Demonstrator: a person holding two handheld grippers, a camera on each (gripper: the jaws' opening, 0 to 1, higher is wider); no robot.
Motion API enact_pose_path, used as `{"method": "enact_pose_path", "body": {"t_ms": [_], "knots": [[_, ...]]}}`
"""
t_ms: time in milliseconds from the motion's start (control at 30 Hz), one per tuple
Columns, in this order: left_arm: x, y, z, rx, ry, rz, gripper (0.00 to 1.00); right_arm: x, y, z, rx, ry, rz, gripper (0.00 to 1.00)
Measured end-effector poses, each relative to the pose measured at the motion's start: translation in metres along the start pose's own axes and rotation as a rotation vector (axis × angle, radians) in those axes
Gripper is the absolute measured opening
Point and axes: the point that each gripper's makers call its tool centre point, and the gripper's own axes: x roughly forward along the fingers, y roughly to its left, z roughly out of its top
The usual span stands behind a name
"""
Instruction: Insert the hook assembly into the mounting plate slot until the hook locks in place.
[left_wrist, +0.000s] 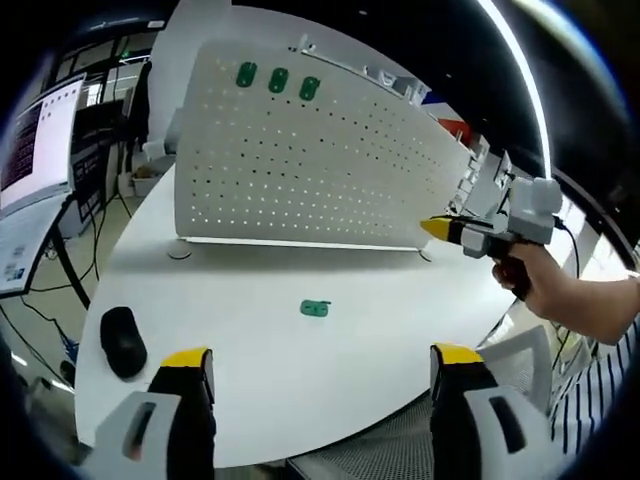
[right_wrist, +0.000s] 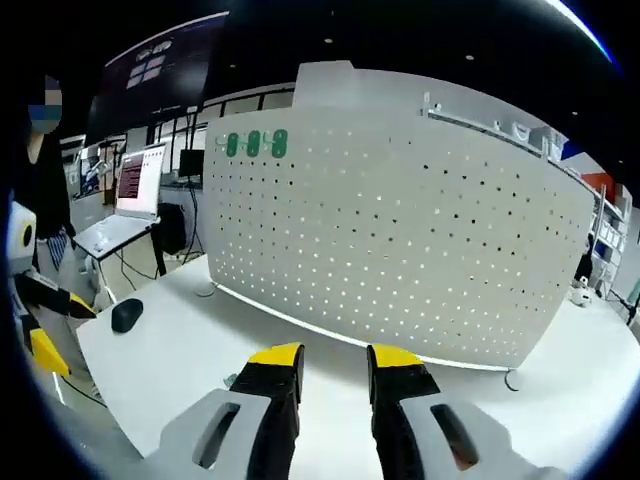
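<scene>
One green hook (left_wrist: 315, 309) lies mid-frame on bare table (left_wrist: 260, 350); pegboard (left_wrist: 310, 160) above; my left claw (left_wrist: 325, 375) wide, right claw (right_wrist: 335, 365) narrow, empty.

Left gripper view looks from the counter (left_wrist: 300, 360) edge, back from the pegboard (left_wrist: 310, 170). Right gripper view faces it nearer, obliquely. Both share pegboard and counter.
</scene>
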Motion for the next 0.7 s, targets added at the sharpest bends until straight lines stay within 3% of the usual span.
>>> {"method": "enact_pose_path", "body": {"t_ms": [367, 700], "knots": [[-0.012, 0.007, -0.012, -0.024, 0.007, 0.018, 0.91, -0.021, 0.022, -0.047, -0.009, 0.099, 0.073, 0.26], [-0.016, 0.006, -0.020, -0.037, 0.029, 0.014, 0.92, -0.041, 0.026, -0.081, 0.014, 0.186, 0.109, 0.28]]}}
